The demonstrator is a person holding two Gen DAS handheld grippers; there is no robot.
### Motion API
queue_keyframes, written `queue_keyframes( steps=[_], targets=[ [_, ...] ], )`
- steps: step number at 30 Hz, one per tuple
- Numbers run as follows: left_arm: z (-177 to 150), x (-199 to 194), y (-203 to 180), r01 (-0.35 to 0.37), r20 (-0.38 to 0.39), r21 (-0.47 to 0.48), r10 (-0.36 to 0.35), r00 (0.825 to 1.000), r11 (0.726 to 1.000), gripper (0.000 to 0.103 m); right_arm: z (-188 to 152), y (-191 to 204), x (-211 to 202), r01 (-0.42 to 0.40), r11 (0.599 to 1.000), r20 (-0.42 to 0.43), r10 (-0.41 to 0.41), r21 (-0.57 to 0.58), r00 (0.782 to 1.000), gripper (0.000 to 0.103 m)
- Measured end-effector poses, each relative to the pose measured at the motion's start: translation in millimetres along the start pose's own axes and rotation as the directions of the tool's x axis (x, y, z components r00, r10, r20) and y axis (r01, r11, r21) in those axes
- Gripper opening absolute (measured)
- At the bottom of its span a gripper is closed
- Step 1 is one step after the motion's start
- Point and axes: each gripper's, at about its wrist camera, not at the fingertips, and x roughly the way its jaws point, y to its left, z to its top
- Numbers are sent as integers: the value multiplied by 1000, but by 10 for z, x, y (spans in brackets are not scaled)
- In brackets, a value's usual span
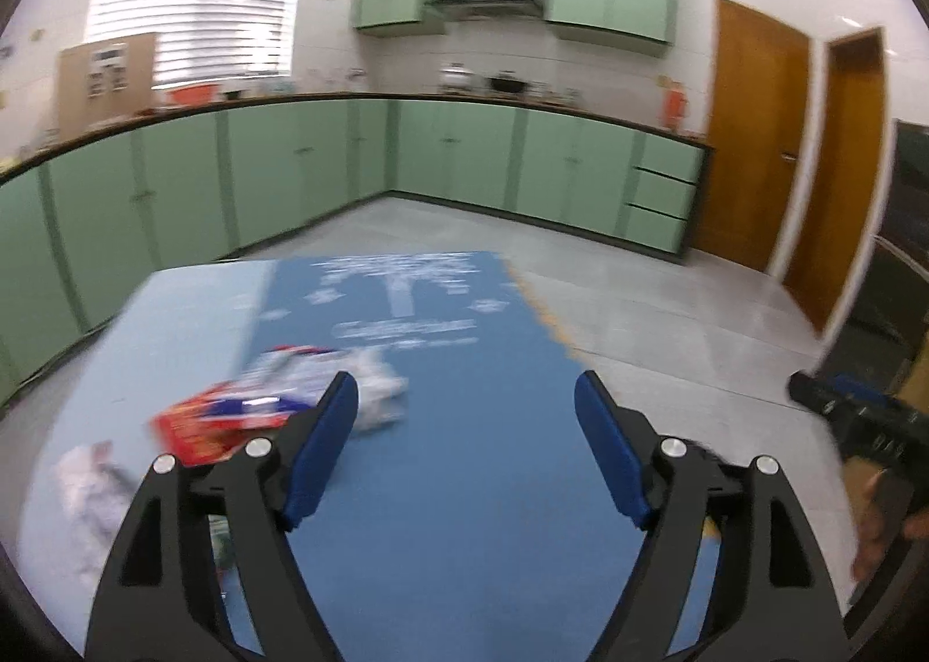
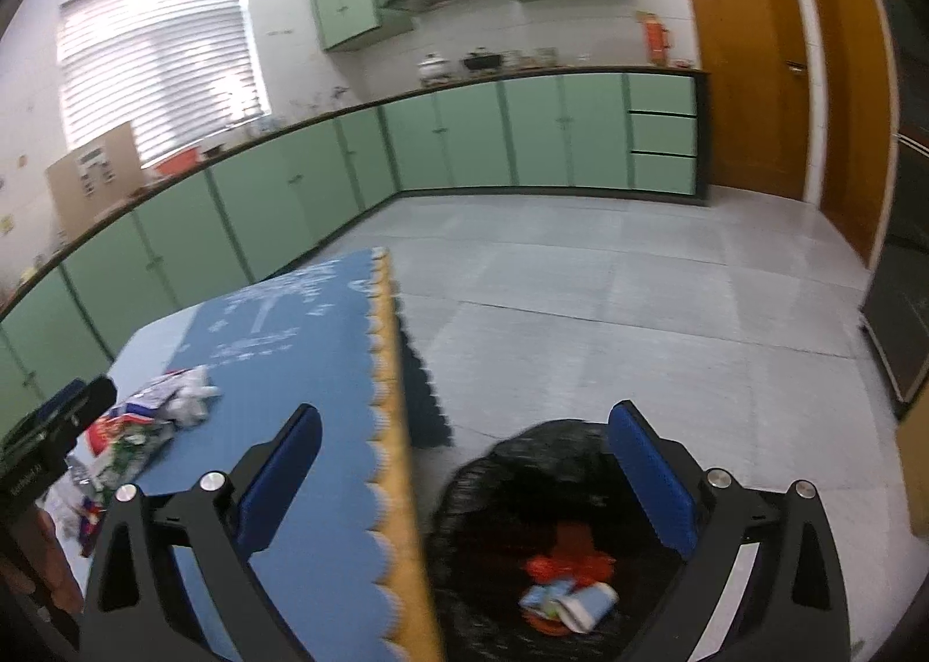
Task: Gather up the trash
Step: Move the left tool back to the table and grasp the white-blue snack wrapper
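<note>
Between grabs, I judge: both tongs empty, some trash already in the bin, more waiting on the bench. My right tongs (image 2: 464, 459) hang spread wide with nothing between the blue pads, hovering over the bench's scalloped edge and the mouth of the black-lined trash bin (image 2: 522, 493) on the floor just beside it. Inside the bin I see a red wrapper (image 2: 572, 566) and a pale blue-and-white carton (image 2: 572, 604) lying at the bottom. My left tongs (image 1: 464, 418) are likewise wide apart and empty, held low over the blue cloth of the bench (image 1: 464, 488), pointing along it, level and slightly nose-down. Just left of the left pad sits the remaining pile: a red-and-blue snack packet (image 1: 220, 424), crumpled white paper (image 1: 377, 389) beyond it, and another whitish crumple (image 1: 93, 488) nearer the bench's left side. Left view is motion-blurred, so finer detail is lost. Next move, as I read it: swing the left tongs leftward onto the snack packet, close on a raised fold, since flat film will slip, then carry it across to the bin on the right. The right hand's view shows the same heap (image 2: 157, 412) well apart from the bin. Farther off: tiled floor (image 2: 638, 302), green cabinets (image 1: 453, 157), wooden doors (image 2: 743, 52).
</note>
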Motion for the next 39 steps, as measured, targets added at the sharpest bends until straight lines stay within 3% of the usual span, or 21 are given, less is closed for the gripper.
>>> queue_keyframes(
  steps=[6, 10, 19, 24, 32, 33, 35, 39],
  targets=[
    [-210, -311, 662, -197, -16, -57, 196, 980, 979, 76, -32, 589, 153, -97, 994, -18, 97, -47, 995, 97],
    [-418, -426, 908, -279, -40, -57, 277, 960, 959, 77, -95, 954, 216, -146, 986, -31, 144, -75, 989, 97],
    [-764, -470, 1124, -299, -87, -99, 291, 953, 949, 86, -311, 1544, 193, -205, 964, -37, 201, -167, 979, 97],
    [-884, -343, 1084, -306, -131, -80, 295, 947, 949, 87, -317, 1609, 146, -201, 962, -35, 198, -184, 980, 97],
    [-916, -174, 1240, -362, -160, -120, 342, 926, 924, 86, -326, 1650, 164, -196, 960, -38, 192, -198, 981, 97],
    [-910, -160, 1267, -363, -166, -133, 340, 925, 922, 84, -323, 1662, 165, -197, 960, -39, 193, -201, 981, 97],
    [-926, -136, 1328, -355, -186, -165, 325, 927, 920, 69, -325, 1691, 173, -200, 957, -42, 196, -211, 980, 97],
    [-922, -176, 1380, -335, -176, -192, 304, 936, 922, 54, -349, 1748, 202, -210, 952, -56, 203, -221, 978, 97]
  ],
)
